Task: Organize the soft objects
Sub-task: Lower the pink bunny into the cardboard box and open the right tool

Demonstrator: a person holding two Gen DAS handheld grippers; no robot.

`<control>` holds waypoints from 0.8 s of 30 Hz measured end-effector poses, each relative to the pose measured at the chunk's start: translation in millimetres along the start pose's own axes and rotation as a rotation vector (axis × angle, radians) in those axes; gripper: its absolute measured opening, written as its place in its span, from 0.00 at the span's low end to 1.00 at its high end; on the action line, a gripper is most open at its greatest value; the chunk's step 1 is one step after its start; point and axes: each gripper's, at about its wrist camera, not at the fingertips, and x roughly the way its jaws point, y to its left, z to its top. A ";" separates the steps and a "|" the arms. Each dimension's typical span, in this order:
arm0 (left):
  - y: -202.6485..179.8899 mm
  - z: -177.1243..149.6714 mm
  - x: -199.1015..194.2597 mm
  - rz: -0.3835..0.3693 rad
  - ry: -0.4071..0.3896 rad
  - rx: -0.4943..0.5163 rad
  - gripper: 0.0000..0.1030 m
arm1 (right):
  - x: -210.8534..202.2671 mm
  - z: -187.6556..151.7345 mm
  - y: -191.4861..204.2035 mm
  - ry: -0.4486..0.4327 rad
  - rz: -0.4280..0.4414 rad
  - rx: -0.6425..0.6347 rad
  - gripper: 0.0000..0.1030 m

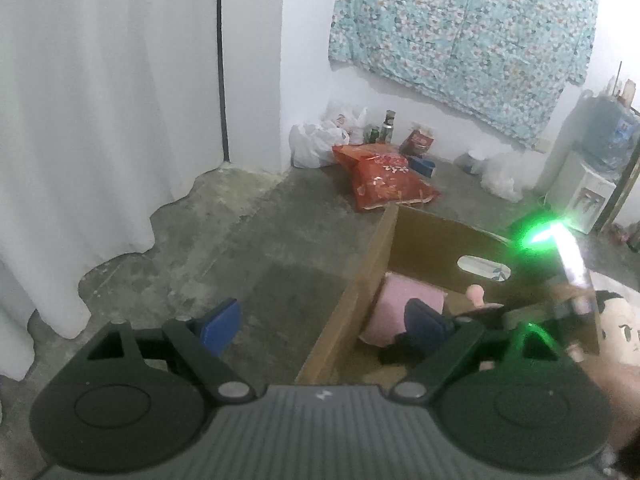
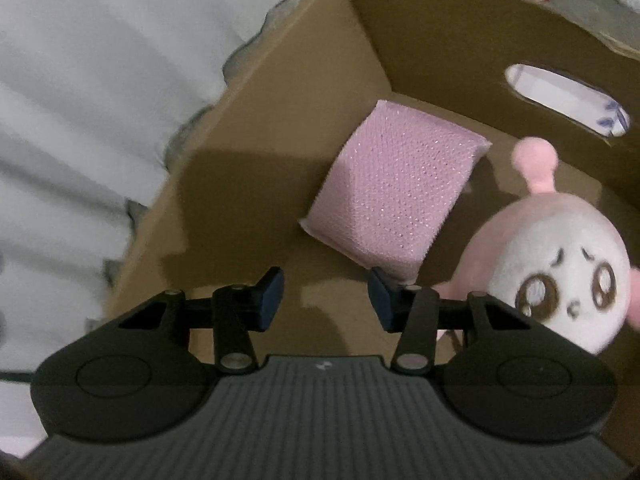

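Note:
A brown cardboard box [image 2: 280,92] stands on the floor. Inside it lie a pink sponge pad [image 2: 394,186] and a pink-and-white plush toy [image 2: 560,264] with a worried face. My right gripper [image 2: 326,300] is open and empty, hovering inside the box just in front of the pad, the plush at its right. In the left wrist view my left gripper [image 1: 324,326] is open and empty above the box's left wall [image 1: 360,292]. The pink pad [image 1: 404,308] shows there too, and the right gripper with a green light [image 1: 568,264] is over the box. Another plush with black hair [image 1: 620,324] lies right of the box.
White curtains [image 1: 92,120] hang at the left. Against the far wall sit a red bag [image 1: 384,178], white plastic bags [image 1: 320,140], bottles and a water dispenser [image 1: 588,176]. A floral cloth [image 1: 460,40] hangs on the wall. The floor is bare concrete [image 1: 248,240].

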 end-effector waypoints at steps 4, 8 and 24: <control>2.5 -2.1 1.7 -0.013 -0.006 -0.001 0.89 | -44.3 -3.6 -11.3 -0.035 0.035 -0.007 0.70; 1.4 -4.6 3.5 -0.021 -0.002 -0.011 0.91 | -92.5 -10.5 -17.7 -0.189 -0.219 -0.137 0.91; -3.8 -12.2 3.3 -0.035 0.014 0.004 0.91 | -33.7 20.6 -68.5 -0.044 -0.325 -0.019 0.83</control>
